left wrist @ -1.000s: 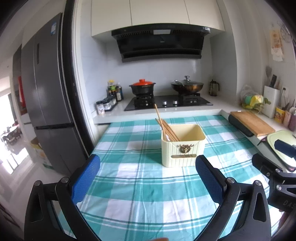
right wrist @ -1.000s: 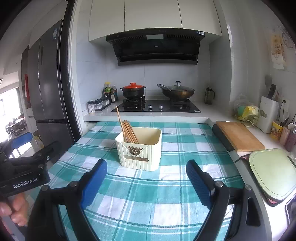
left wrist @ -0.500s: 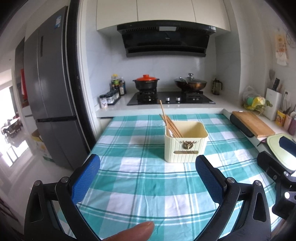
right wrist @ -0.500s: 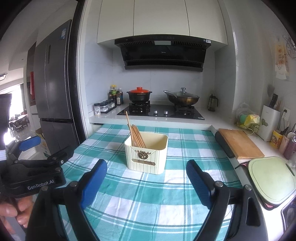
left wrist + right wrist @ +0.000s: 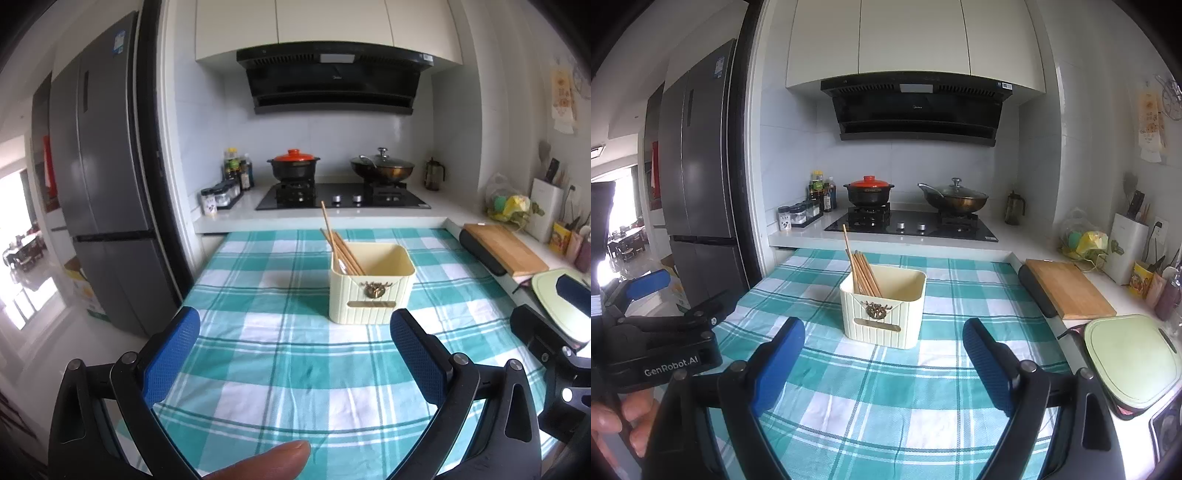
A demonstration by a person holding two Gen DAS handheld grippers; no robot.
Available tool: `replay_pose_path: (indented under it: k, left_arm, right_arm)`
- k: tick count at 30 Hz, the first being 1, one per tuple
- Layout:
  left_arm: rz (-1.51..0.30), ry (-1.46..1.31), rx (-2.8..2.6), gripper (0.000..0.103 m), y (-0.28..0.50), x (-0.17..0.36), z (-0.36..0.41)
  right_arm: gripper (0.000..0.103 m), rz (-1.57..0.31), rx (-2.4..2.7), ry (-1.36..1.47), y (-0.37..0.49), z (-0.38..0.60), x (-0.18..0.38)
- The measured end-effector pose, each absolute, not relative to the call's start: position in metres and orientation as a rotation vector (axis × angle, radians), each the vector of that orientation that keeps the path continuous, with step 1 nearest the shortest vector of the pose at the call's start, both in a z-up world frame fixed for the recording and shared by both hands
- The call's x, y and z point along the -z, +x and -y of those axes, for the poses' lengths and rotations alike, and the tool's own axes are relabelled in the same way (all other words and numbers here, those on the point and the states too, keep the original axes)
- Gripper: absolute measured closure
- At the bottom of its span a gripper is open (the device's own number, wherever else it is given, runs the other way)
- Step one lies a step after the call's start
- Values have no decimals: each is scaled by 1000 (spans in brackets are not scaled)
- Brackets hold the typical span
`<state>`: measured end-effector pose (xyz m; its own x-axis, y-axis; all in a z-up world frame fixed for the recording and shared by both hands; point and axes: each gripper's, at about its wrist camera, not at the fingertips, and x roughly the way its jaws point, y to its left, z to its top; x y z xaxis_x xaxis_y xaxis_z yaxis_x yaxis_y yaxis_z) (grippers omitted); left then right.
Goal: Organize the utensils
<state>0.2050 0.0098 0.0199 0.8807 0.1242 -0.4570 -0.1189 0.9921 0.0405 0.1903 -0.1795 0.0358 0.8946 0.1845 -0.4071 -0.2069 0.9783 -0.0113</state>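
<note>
2 claws hover over the checked table — left claw and right claw both spread wide, gripping nothing — while the chopsticks lean inside the cream holder ahead

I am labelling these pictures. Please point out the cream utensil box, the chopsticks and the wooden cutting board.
cream utensil box [image 5: 882, 325], right wrist view, on its ribbed front wall.
chopsticks [image 5: 866, 275], right wrist view, on the middle of the bundle.
wooden cutting board [image 5: 1067, 288], right wrist view, on its top face.

Both tongs, left and right, gape empty.
</note>
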Motion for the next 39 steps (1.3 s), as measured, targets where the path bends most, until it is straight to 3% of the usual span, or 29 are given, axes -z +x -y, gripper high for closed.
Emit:
replay_pose_path:
  k: [39]
  left_arm:
    - [-467, 8, -117, 1, 197, -28, -12]
  right_arm:
    - [14, -409, -217, -65, 185, 173, -37]
